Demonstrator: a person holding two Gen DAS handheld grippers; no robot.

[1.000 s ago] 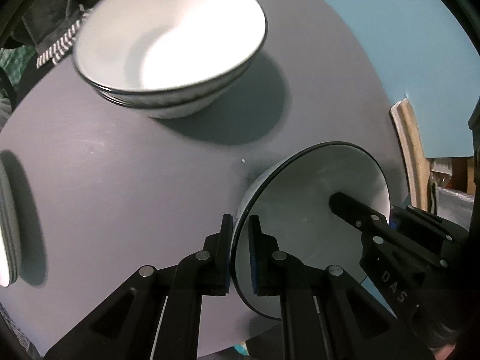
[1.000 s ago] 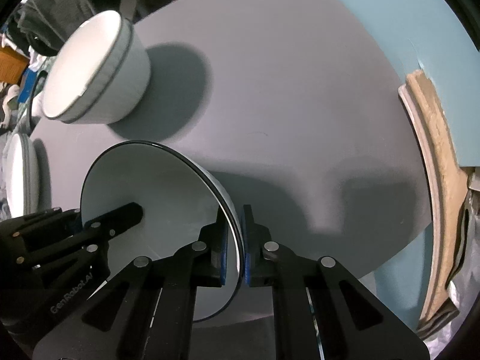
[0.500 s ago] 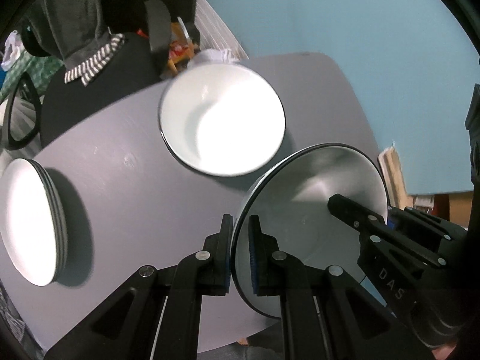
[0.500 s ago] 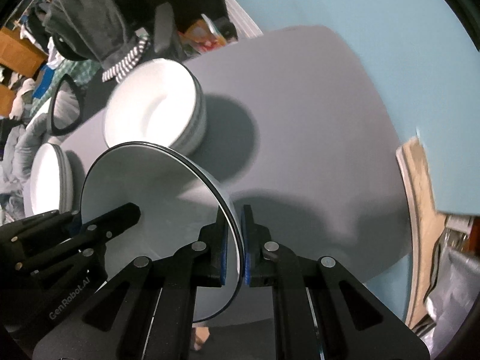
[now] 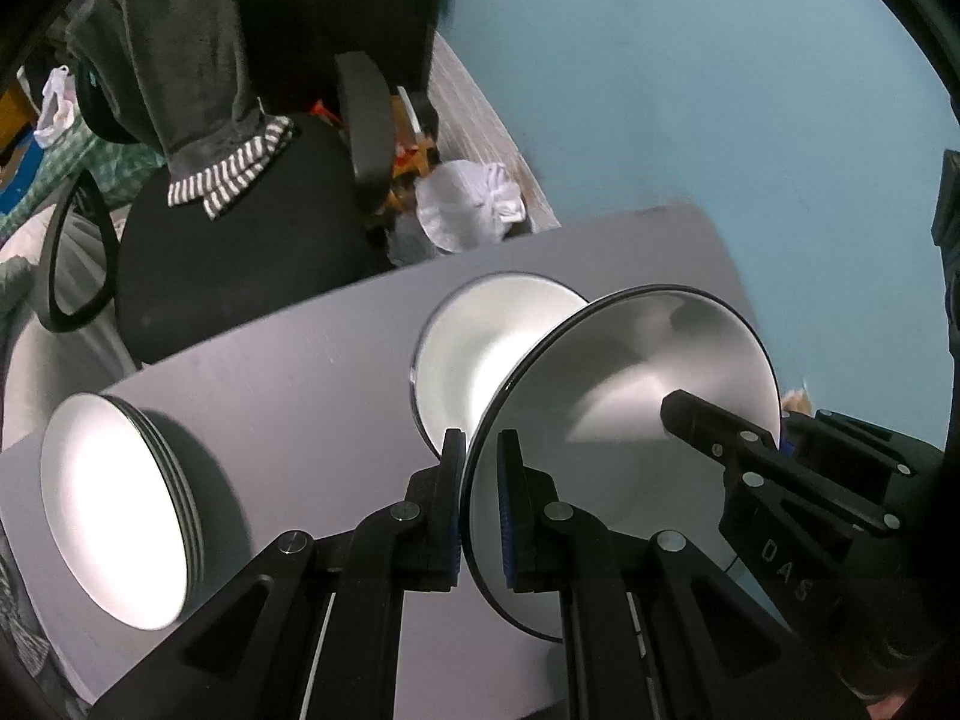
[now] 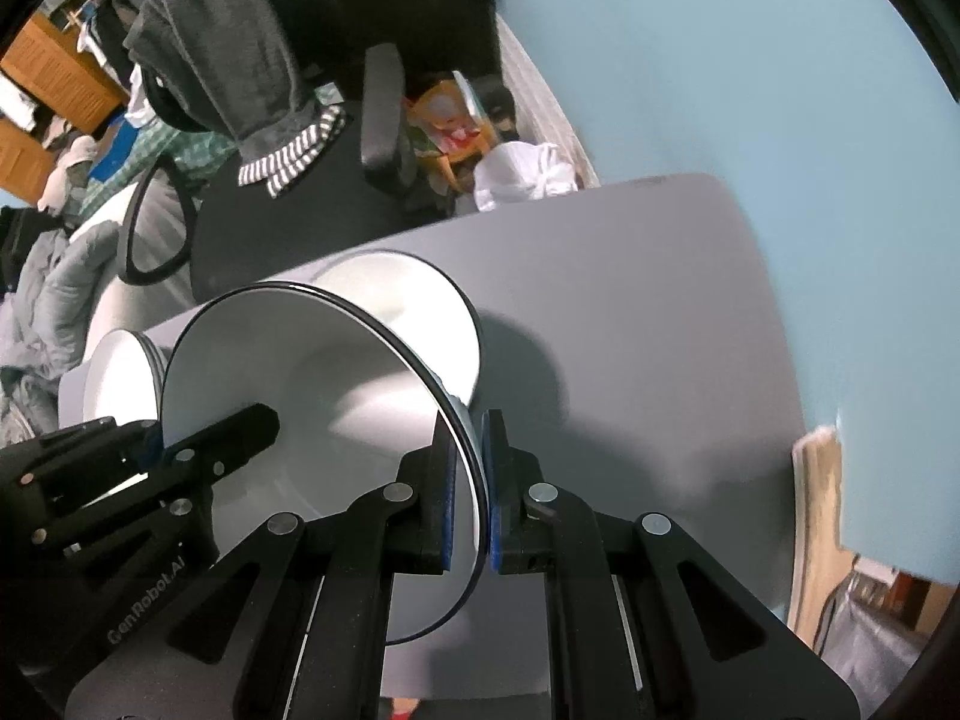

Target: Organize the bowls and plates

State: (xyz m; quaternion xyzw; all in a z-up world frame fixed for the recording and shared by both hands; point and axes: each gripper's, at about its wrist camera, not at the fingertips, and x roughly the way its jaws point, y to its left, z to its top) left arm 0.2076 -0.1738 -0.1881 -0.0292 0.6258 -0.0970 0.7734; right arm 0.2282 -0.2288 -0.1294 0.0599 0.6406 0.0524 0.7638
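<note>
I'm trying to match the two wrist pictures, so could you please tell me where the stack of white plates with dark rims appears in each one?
Left wrist view: the stack of white plates with dark rims sits at lower left, on the grey table.
Right wrist view: the stack is at the left edge, partly hidden behind the held white bowl.
Shared landmark: the white plastic bag beyond the table's far edge.

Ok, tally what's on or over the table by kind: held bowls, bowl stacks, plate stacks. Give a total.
Held bowl: 1, clamped at its rim by the left gripper and the right gripper.
Bowl stack on the table: 1.
Plate stack: 1.
Total: 3.
</note>
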